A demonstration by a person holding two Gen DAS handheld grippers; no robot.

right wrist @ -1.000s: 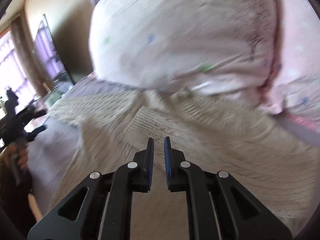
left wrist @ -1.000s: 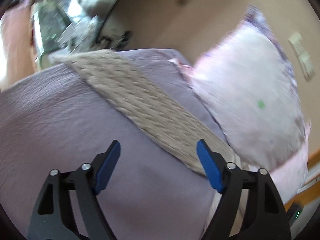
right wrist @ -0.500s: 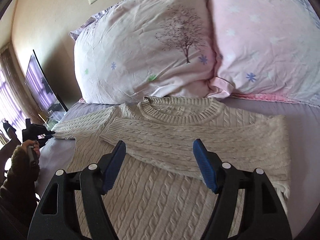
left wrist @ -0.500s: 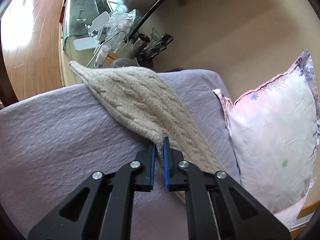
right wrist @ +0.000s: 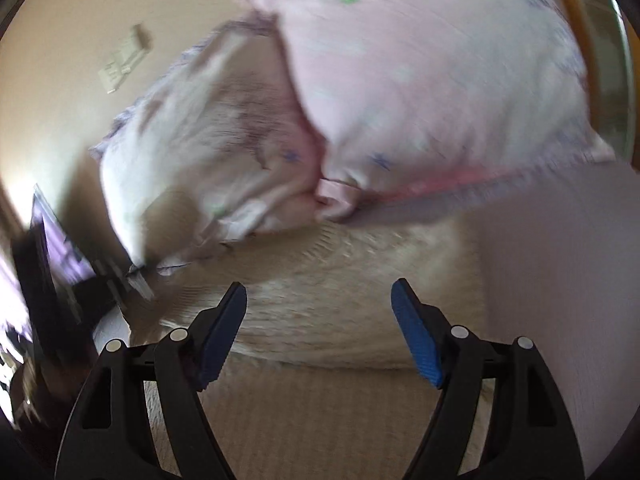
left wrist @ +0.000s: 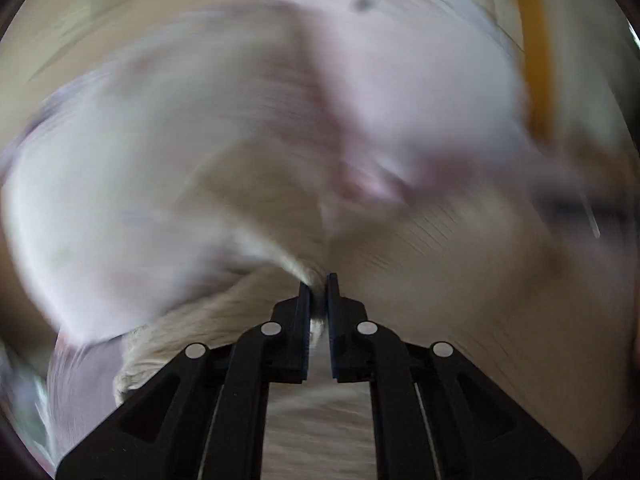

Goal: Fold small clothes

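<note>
A cream cable-knit sweater (right wrist: pixel 340 304) lies spread on a lavender bedsheet (right wrist: pixel 560 264), its upper edge just below two pink patterned pillows (right wrist: pixel 420 80) propped against a beige wall. The left gripper (left wrist: pixel 319 284) is clamped on a fold of the knit, cream fabric bunched between its narrow black fingers; heavy motion blur smears everything beyond it. The right gripper (right wrist: pixel 319 292) hovers over the sweater with its blue-padded fingers (right wrist: pixel 416 336) spread wide, holding nothing. A white wall outlet plate (right wrist: pixel 124 60) shows at upper left. No writing or labels are legible.
</note>
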